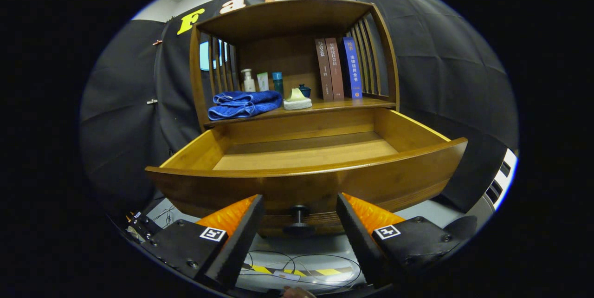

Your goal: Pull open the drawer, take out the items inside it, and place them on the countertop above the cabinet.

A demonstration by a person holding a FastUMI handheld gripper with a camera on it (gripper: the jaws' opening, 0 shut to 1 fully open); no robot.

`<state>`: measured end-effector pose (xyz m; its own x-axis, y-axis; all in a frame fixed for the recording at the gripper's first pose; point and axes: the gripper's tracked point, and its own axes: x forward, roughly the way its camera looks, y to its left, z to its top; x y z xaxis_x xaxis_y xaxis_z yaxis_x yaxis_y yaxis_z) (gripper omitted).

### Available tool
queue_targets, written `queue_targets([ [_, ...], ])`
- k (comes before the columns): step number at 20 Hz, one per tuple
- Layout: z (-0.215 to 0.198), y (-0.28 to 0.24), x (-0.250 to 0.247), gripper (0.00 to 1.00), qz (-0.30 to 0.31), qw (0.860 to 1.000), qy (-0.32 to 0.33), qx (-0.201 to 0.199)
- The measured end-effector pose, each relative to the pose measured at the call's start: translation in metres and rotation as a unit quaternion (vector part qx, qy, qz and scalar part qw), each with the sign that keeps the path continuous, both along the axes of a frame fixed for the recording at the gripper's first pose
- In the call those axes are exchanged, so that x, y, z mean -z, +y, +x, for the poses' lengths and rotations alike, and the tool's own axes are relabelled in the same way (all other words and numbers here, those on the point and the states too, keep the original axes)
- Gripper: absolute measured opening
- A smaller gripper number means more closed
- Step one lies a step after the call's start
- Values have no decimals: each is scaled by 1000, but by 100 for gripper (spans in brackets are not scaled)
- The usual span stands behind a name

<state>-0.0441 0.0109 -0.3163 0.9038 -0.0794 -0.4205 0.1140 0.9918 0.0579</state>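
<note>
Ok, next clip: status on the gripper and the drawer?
Gripper open, fingers either side of the drawer knob, not touching. Drawer pulled out, its visible floor bare. Blue towel and sponge on countertop. Nothing in the way.

The gripper (299,205) is level and points forward, its two fingers (241,228) spread wide apart with nothing pressed between them. The left and right fingers sit symmetric, near the camera, tips angled slightly inward.

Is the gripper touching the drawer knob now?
Apart. In the gripper view, the gripper is open, and the knob sits in the gap between its fingers, with clear space on both sides.
</note>
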Motion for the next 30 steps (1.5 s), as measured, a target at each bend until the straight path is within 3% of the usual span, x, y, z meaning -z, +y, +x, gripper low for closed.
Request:
queue_targets([
  [15,29,-11,3,100,13,1000,0,0],
  [30,169,-21,16,100,19,1000,-21,3],
])
